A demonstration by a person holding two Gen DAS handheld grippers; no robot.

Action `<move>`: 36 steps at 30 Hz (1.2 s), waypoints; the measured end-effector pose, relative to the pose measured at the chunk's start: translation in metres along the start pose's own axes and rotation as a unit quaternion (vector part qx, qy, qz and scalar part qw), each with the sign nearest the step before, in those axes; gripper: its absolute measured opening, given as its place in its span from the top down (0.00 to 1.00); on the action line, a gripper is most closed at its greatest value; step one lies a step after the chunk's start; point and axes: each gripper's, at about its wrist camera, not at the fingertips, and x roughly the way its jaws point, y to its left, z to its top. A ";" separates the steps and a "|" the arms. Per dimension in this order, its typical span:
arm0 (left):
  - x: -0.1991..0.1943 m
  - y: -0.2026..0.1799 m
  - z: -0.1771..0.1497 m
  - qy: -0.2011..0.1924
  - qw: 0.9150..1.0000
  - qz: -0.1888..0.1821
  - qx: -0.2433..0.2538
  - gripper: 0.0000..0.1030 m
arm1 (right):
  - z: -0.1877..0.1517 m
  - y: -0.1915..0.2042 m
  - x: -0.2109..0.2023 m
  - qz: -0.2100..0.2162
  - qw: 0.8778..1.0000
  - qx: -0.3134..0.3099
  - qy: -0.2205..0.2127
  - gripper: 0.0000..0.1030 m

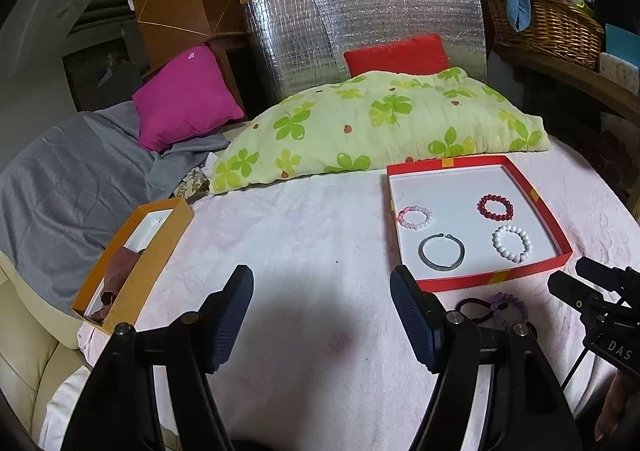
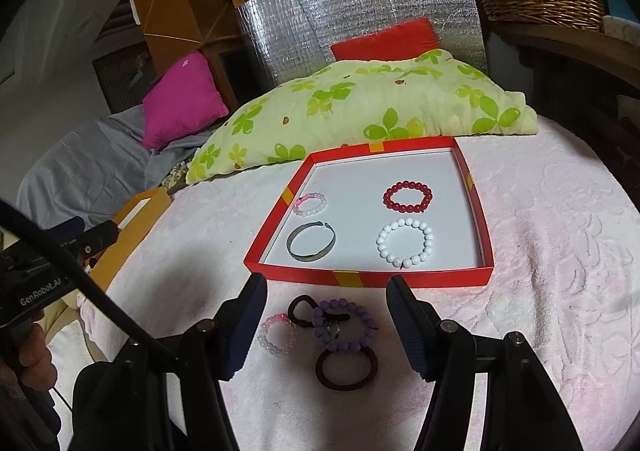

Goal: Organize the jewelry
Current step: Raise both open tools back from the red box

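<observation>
A red box lid [image 2: 372,278] [image 1: 492,278] with a white floor lies on the pink bedspread. It holds a red bead bracelet [image 2: 408,196], a white bead bracelet [image 2: 405,242], a pink-white bead bracelet [image 2: 309,204] and a metal bangle [image 2: 311,241]. In front of it lie a purple bead bracelet [image 2: 345,325], a pale pink bead bracelet [image 2: 277,334], a black hair tie [image 2: 300,309] and a maroon hair tie [image 2: 346,367]. My right gripper [image 2: 326,293] is open, hovering over this loose pile. My left gripper [image 1: 322,283] is open and empty over bare bedspread, left of the lid.
An orange box [image 1: 132,263] with dark cloth inside sits at the bed's left edge. A green floral pillow [image 1: 380,123], a magenta cushion [image 1: 184,99] and a grey blanket [image 1: 60,187] lie behind. A wicker basket [image 1: 548,23] stands at the back right.
</observation>
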 end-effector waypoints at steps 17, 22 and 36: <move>0.012 -0.019 -0.007 0.023 0.999 -0.022 0.011 0.31 | -0.005 -0.010 0.004 0.003 1.000 -0.002 0.021 0.36; 0.015 -0.024 -0.008 0.027 0.999 -0.023 0.016 0.30 | -0.006 -0.011 0.003 0.004 1.000 -0.003 0.020 0.36; 0.029 -0.024 -0.012 0.042 0.999 -0.020 0.018 0.30 | -0.007 -0.016 0.005 0.000 1.000 -0.001 0.027 0.36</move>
